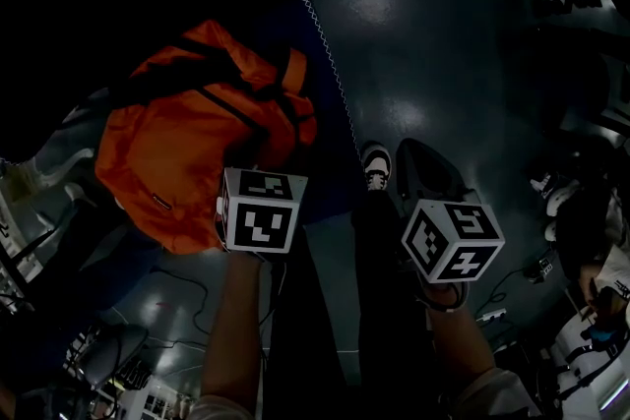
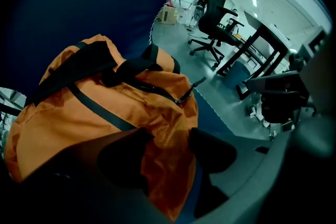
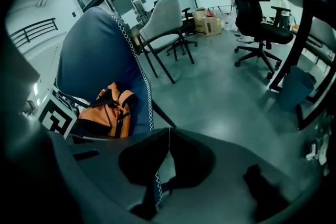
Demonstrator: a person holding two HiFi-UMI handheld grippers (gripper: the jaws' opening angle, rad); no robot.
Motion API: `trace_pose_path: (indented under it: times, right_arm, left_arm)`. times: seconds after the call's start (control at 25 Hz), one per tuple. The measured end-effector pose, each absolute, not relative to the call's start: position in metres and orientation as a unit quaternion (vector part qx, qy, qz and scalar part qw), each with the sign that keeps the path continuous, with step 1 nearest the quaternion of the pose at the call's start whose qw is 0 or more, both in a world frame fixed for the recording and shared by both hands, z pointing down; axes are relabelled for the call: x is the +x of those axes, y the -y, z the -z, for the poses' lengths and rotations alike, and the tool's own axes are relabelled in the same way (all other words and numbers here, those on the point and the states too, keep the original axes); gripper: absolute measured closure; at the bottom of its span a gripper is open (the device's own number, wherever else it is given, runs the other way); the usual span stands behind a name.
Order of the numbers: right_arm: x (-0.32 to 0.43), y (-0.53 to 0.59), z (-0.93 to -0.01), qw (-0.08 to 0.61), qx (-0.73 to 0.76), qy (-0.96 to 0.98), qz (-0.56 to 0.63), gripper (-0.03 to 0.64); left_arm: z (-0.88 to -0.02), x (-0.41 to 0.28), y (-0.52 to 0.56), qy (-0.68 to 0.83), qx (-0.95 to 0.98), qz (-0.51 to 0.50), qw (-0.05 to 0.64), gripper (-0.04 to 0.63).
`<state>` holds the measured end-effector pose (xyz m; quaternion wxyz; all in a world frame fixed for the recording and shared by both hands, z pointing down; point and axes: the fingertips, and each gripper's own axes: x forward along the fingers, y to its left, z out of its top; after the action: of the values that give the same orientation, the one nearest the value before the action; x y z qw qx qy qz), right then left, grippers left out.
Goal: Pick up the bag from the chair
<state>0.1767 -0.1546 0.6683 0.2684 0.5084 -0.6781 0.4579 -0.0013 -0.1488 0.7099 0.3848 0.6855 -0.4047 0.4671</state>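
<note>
An orange bag [image 1: 187, 152] with black straps lies on the seat of a dark blue chair [image 1: 335, 162] at the left of the head view. My left gripper [image 1: 254, 167] points steeply down at the bag's near end. In the left gripper view its jaws stand wide, and a fold of the bag [image 2: 105, 102] lies between the fingers of the left gripper [image 2: 168, 152] without being pinched. My right gripper [image 1: 433, 202] hangs over the floor to the right of the chair. Its fingers meet, so the right gripper [image 3: 168, 136] is shut and empty. From there the bag [image 3: 107, 113] shows against the chair's backrest [image 3: 94, 44].
A black office chair [image 3: 257, 13], a grey chair [image 3: 165, 23] and a cardboard box [image 3: 207, 22] stand on the grey floor beyond. A dark desk [image 2: 257, 44] is at the right. The person's shoe [image 1: 376, 164] is beside the chair, and cables [image 1: 187, 295] run over the floor.
</note>
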Motion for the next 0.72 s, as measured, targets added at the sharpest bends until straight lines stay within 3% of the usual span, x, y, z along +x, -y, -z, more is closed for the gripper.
trace_pose_path:
  times: [0.72]
  right_arm:
    - [0.166, 0.153, -0.671, 0.273, 0.499, 0.680, -0.463, 0.584]
  left_arm:
    - [-0.710, -0.012, 0.157, 0.411, 0.674, -0.450, 0.418, 0.458]
